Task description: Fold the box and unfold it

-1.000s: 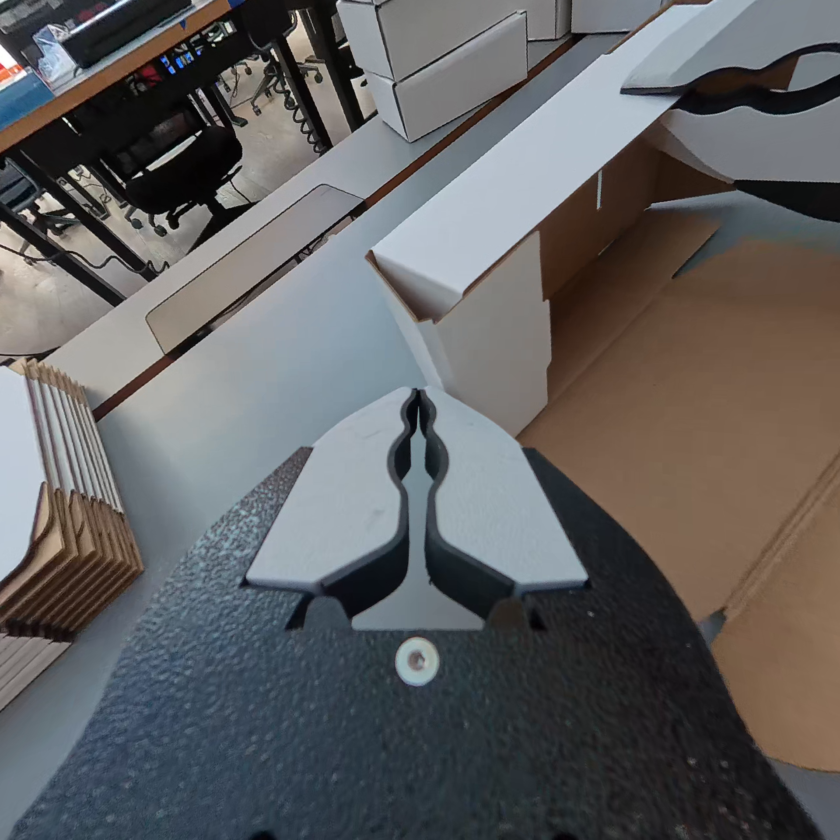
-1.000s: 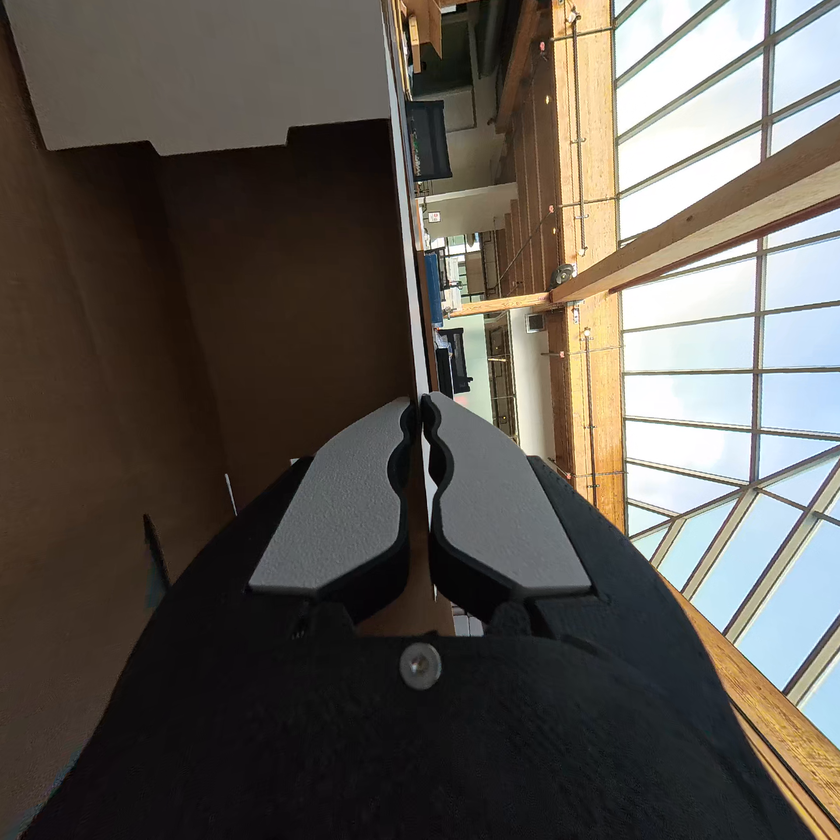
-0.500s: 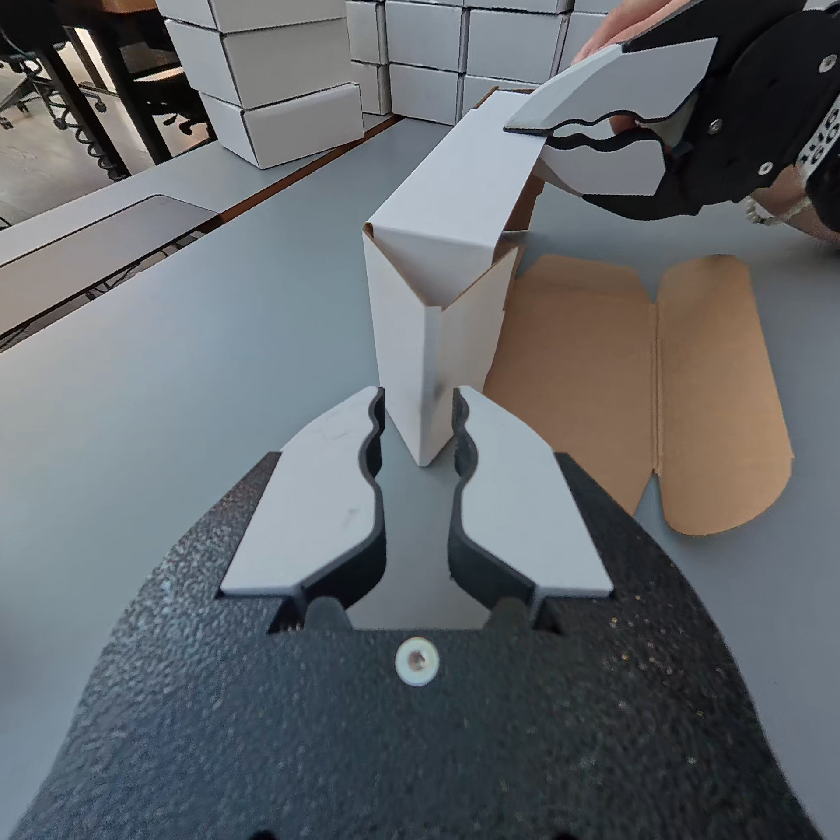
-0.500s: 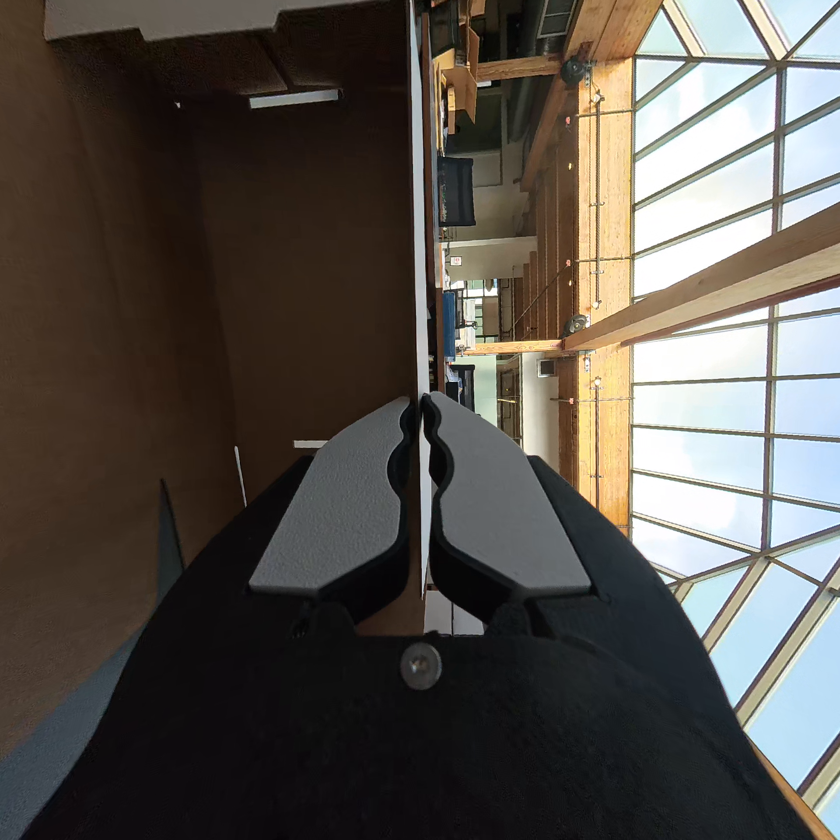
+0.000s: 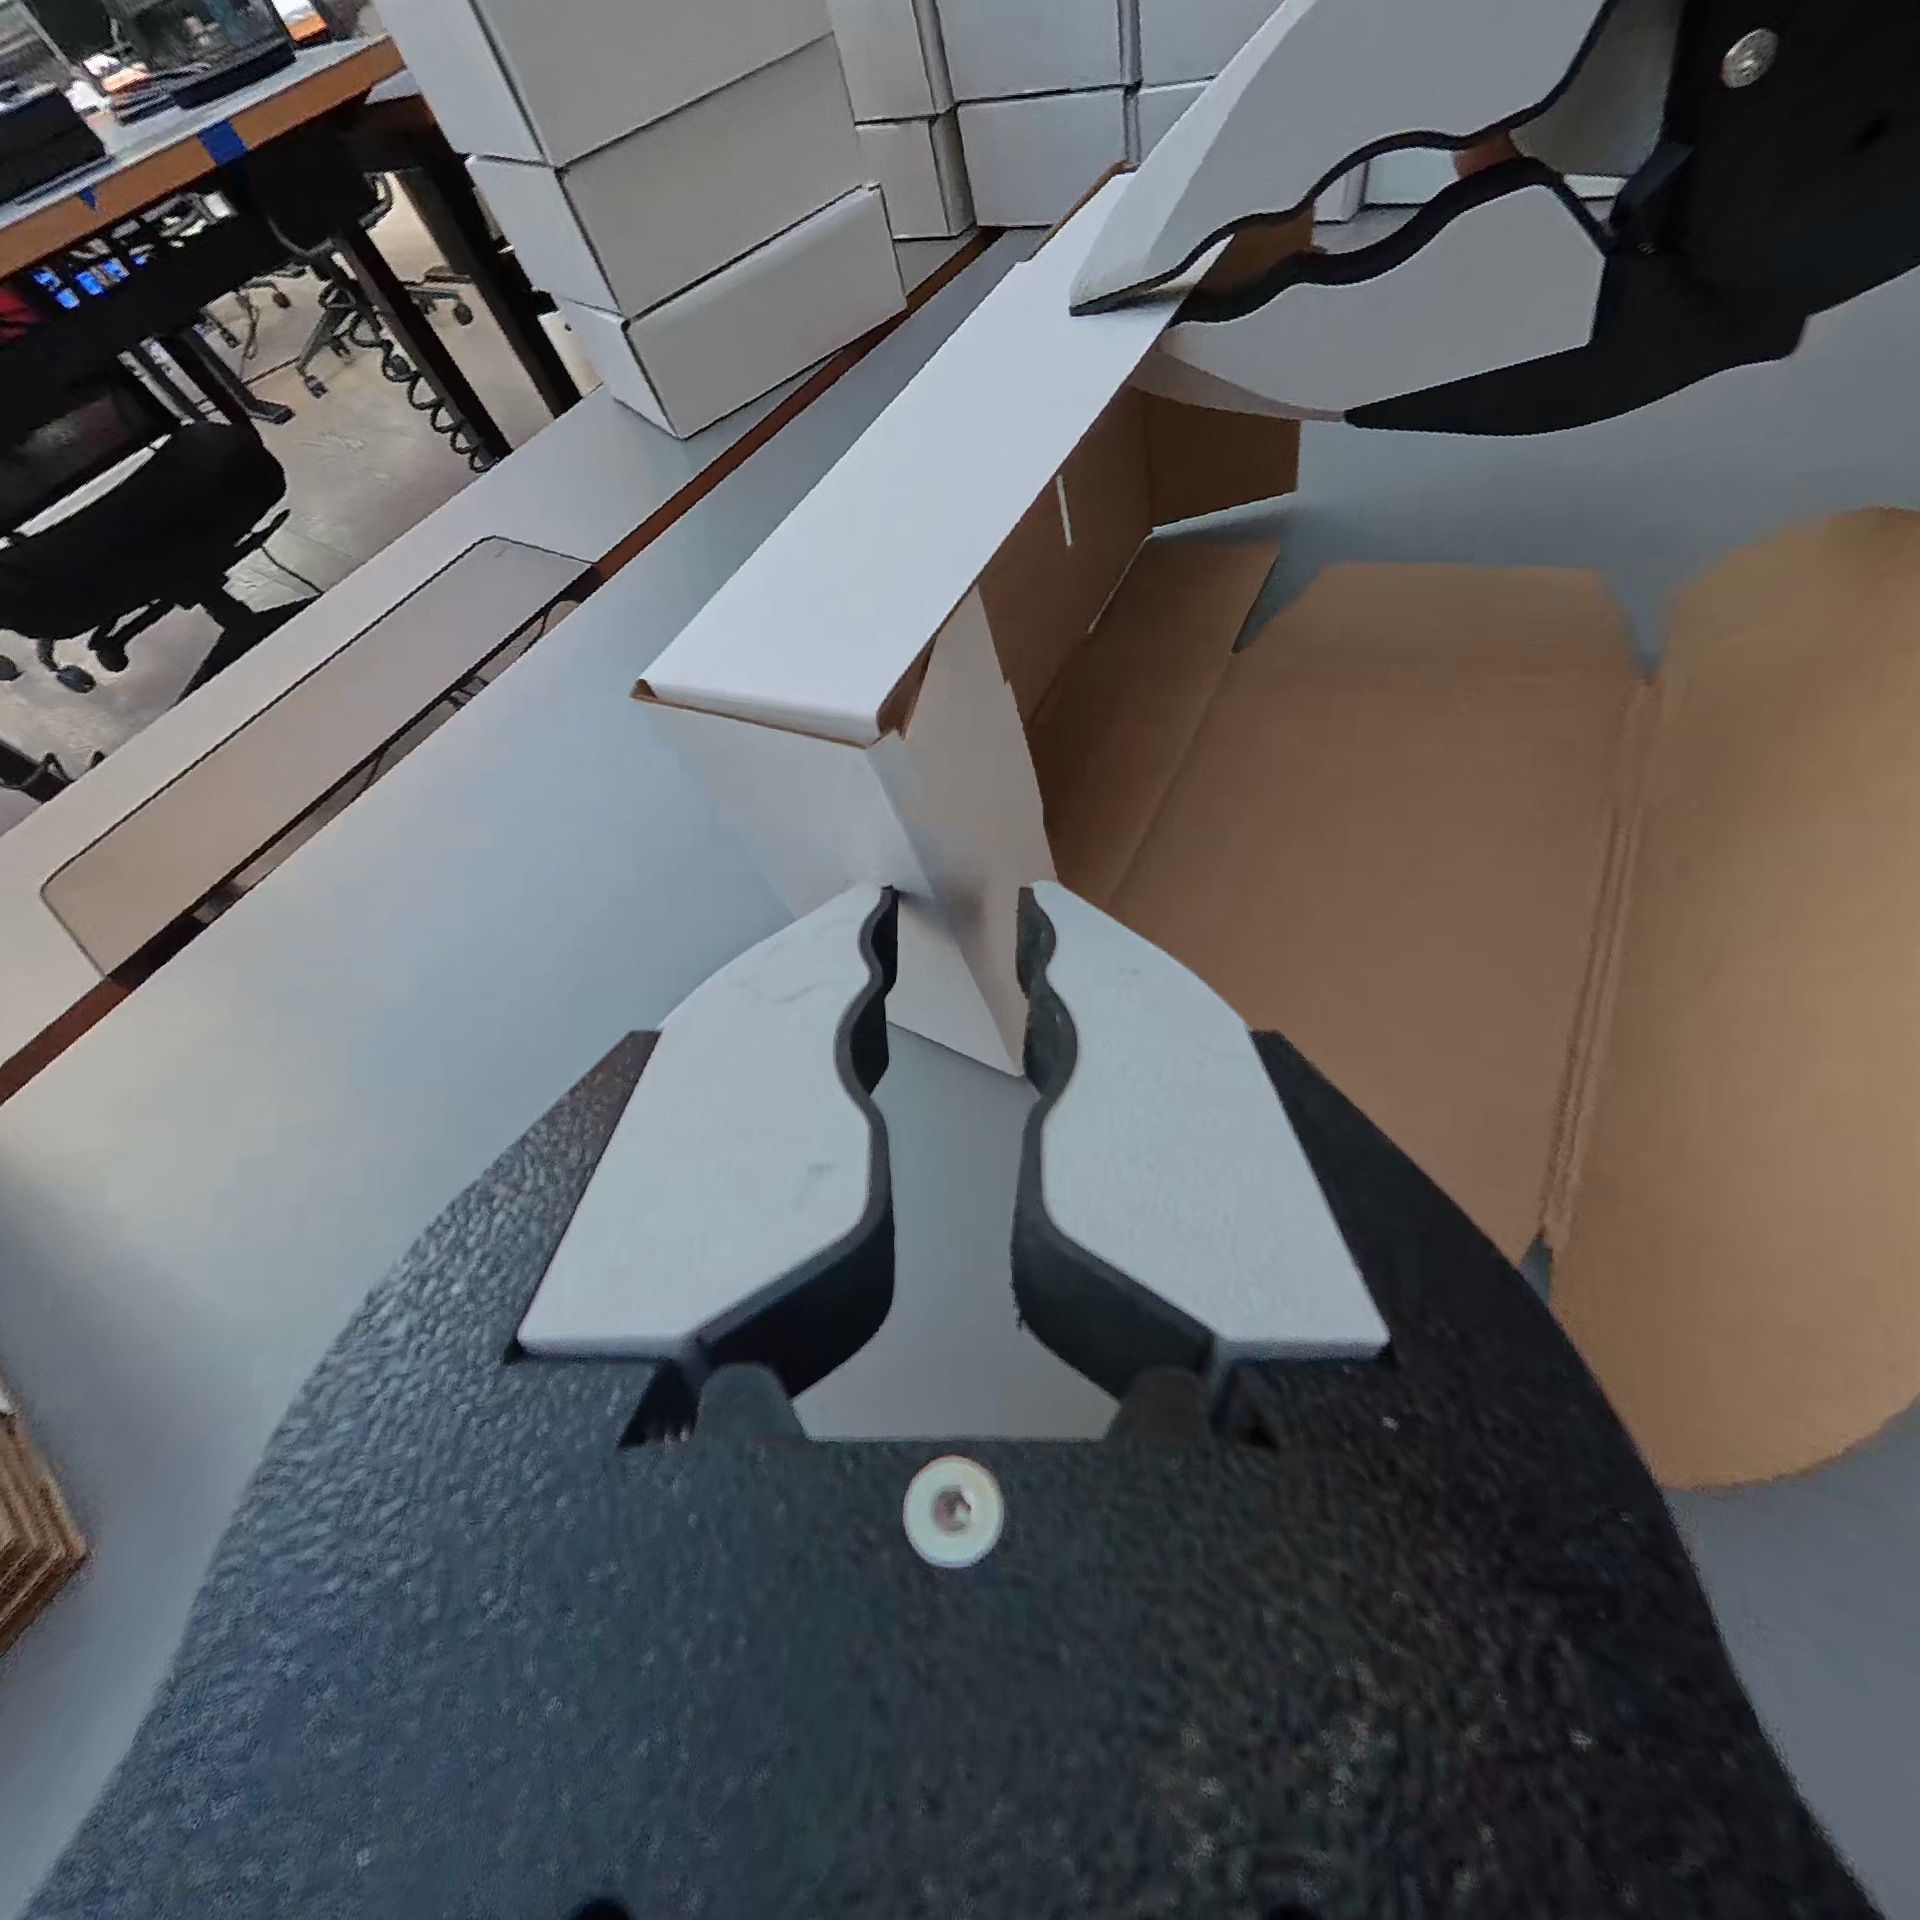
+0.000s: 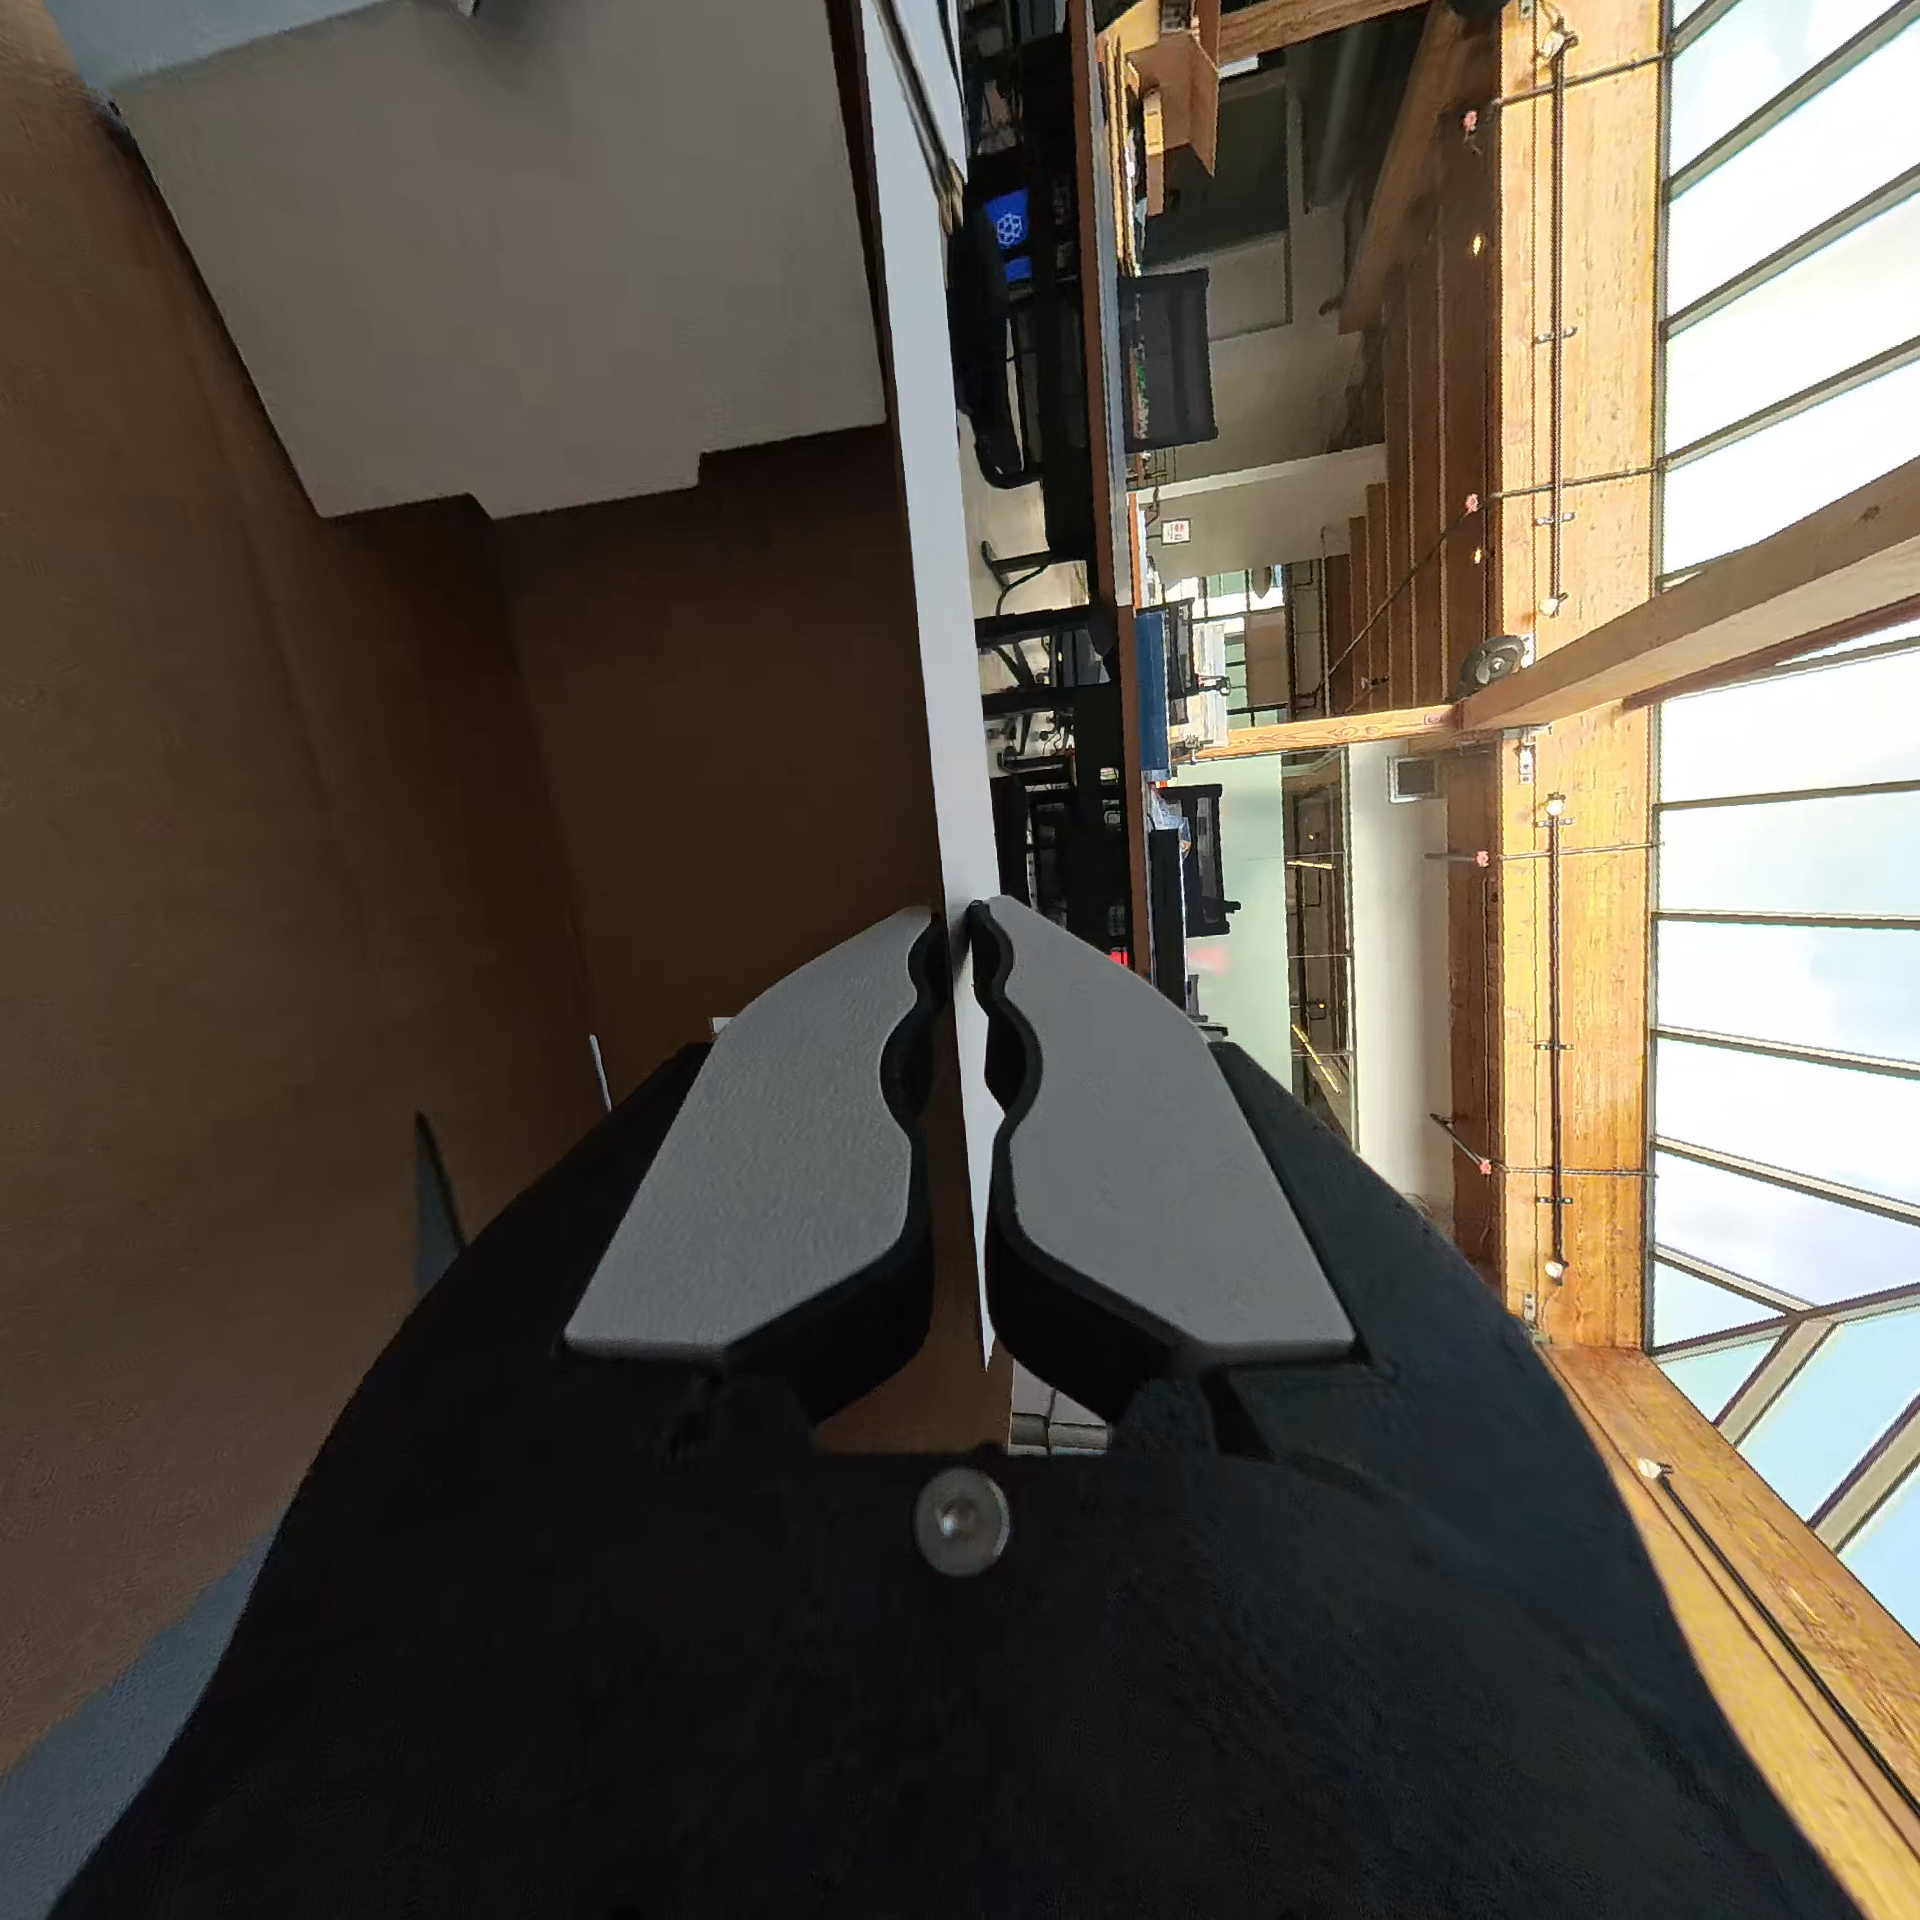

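Pinching the white-and-brown cardboard box (image 5: pixel 883 582) wall, our right gripper (image 6: pixel 961 925) is clamped shut. Our left gripper (image 5: pixel 956 914) is straddling its corner flap, jaws apart. We are risking creasing it by tugging unevenly.

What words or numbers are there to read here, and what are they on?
Box: plain white and brown, no writing shows.
Stacked boxes: plain white, no writing shows.
Blue screen: only a white symbol, no letters to read.
Small sign on the far wall: too small to read.
Lit screens under the far desk: too blurred to read.
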### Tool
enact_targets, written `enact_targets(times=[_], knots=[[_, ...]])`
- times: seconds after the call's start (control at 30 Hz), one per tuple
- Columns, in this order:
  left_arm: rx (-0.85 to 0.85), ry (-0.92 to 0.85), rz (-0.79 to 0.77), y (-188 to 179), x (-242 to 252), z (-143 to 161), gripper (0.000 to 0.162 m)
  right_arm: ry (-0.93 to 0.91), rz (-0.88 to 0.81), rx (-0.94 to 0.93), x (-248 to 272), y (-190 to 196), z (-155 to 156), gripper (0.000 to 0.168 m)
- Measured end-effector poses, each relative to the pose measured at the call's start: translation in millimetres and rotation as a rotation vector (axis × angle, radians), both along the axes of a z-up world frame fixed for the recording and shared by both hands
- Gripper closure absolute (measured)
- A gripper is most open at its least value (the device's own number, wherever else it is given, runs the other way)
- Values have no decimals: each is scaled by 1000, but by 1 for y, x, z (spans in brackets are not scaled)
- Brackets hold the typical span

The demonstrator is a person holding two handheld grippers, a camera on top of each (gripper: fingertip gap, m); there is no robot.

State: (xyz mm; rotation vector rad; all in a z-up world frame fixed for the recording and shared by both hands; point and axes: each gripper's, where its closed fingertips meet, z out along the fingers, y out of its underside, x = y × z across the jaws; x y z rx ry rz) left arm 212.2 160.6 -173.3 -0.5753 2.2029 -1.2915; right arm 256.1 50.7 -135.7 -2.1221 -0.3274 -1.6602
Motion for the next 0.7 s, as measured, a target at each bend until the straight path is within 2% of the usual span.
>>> enact_targets(times=[0.17, 0.37, 0.47, 0.57, 0.63, 0.7], knots=[[34, 15, 200, 6, 24, -4, 122, 47, 33, -3, 2, 2, -1, 163], [7, 51, 269, 0, 37, -5, 123, 93, 56, 28, -1, 5, -2, 161], [82, 30, 327, -1, 38, -7, 121, 123, 56, 48, -2, 5, -2, 161], [131, 41, 365, -1, 39, -8, 118, 245, 89, 162, -4, 7, 0, 159], [78, 93, 370, -5, 38, -8, 121, 324, 95, 214, -1, 5, 1, 159], [4, 160, 428, -3, 42, -5, 128, 328, 94, 182, 2, 5, 1, 159]])
